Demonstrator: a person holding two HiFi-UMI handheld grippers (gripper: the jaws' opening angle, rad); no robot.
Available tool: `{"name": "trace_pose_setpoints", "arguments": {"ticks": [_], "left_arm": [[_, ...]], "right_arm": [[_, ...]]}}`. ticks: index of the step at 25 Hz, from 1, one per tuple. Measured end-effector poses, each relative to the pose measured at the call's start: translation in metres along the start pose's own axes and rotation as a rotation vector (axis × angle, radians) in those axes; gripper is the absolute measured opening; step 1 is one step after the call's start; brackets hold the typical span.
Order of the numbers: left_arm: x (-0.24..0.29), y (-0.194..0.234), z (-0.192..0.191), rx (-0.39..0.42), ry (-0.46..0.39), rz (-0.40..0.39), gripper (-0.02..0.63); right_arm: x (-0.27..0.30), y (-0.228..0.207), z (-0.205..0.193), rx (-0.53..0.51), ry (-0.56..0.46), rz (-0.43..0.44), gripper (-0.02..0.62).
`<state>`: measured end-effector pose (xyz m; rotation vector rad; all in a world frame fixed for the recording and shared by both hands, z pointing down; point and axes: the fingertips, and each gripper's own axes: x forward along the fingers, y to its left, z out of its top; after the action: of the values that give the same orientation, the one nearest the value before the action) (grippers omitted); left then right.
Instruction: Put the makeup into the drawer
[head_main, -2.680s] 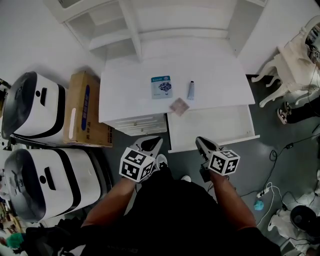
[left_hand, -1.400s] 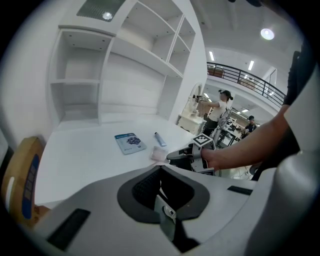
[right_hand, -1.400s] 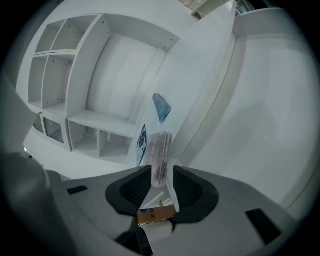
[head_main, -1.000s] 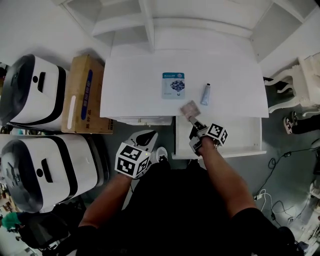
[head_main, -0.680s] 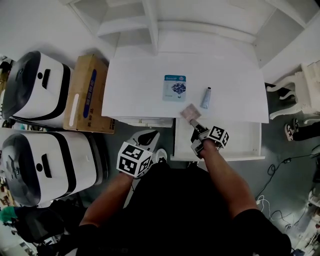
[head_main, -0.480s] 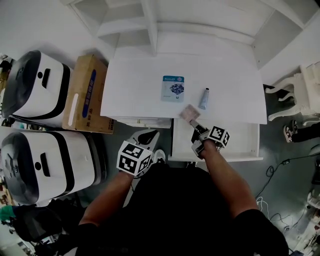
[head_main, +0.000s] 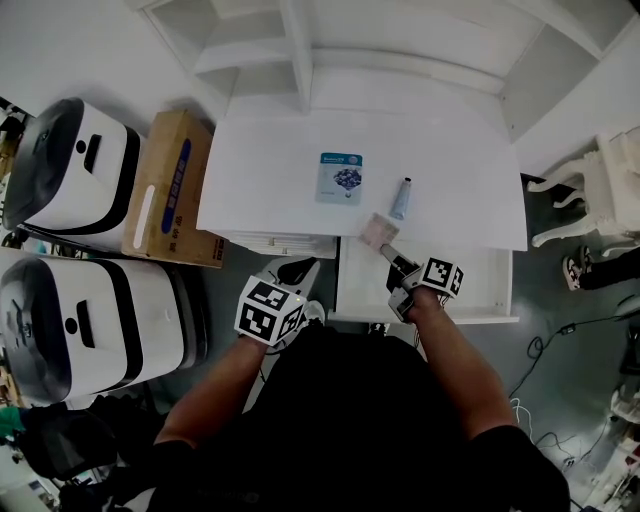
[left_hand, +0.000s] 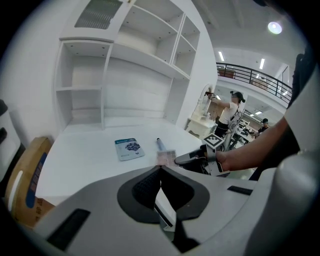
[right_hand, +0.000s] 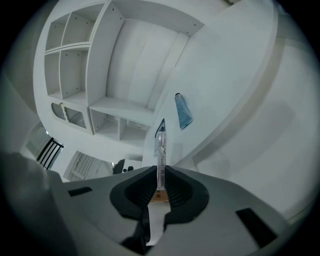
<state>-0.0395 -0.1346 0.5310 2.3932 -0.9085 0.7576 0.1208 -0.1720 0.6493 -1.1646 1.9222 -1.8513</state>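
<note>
Progress is early: right gripper (head_main: 390, 256), jaws just closing, pinches the pink palette (head_main: 378, 231) beside the open drawer (head_main: 480, 290), blue packet (head_main: 340, 178) and tube (head_main: 400, 198) lie on the desk (head_main: 260, 190), left gripper (head_main: 297, 272) pressed together, empty.

The white bench (head_main: 270, 170) stands against a white wall, and a white shelf unit (head_main: 300, 60) of open compartments rises from its rear edge. Two things lie flat on its top. A blue sachet (head_main: 340, 178) with a dark printed picture rests near the middle, its long sides running front to back. A small grey-blue tube (head_main: 400, 198) lies just to the right of it without touching it. The tube also points front to back and sits slightly nearer the front edge. Beneath the right half of the front edge a white drawer (head_main: 480, 285) stands pulled out. Beneath the left half, the drawer fronts (head_main: 280, 244) sit closed.
</note>
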Motion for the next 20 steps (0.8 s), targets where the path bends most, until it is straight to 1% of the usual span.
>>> {"name": "trace_pose_setpoints", "arguments": {"ticks": [3, 6, 9, 14, 16, 20], "left_arm": [[0.003, -0.003, 0.001, 0.005, 0.003, 0.001, 0.011], [0.007, -0.004, 0.0, 0.006, 0.008, 0.005, 0.011], [0.009, -0.005, 0.0, 0.004, 0.009, 0.01, 0.011], [0.009, -0.01, -0.002, 0.001, 0.013, 0.018, 0.011], [0.008, -0.011, -0.003, -0.002, 0.016, 0.025, 0.011], [0.002, -0.007, -0.008, -0.019, 0.02, 0.049, 0.011]], "right_arm": [[-0.013, 0.0, -0.007, -0.056, 0.055, 0.004, 0.058], [-0.025, -0.006, -0.018, -0.11, 0.142, -0.007, 0.058], [-0.032, -0.014, -0.029, -0.144, 0.227, -0.02, 0.058], [-0.032, -0.036, -0.041, -0.196, 0.34, -0.096, 0.058], [-0.027, -0.046, -0.042, -0.202, 0.364, -0.131, 0.058], [-0.007, -0.07, -0.039, -0.175, 0.372, -0.192, 0.058]]}}
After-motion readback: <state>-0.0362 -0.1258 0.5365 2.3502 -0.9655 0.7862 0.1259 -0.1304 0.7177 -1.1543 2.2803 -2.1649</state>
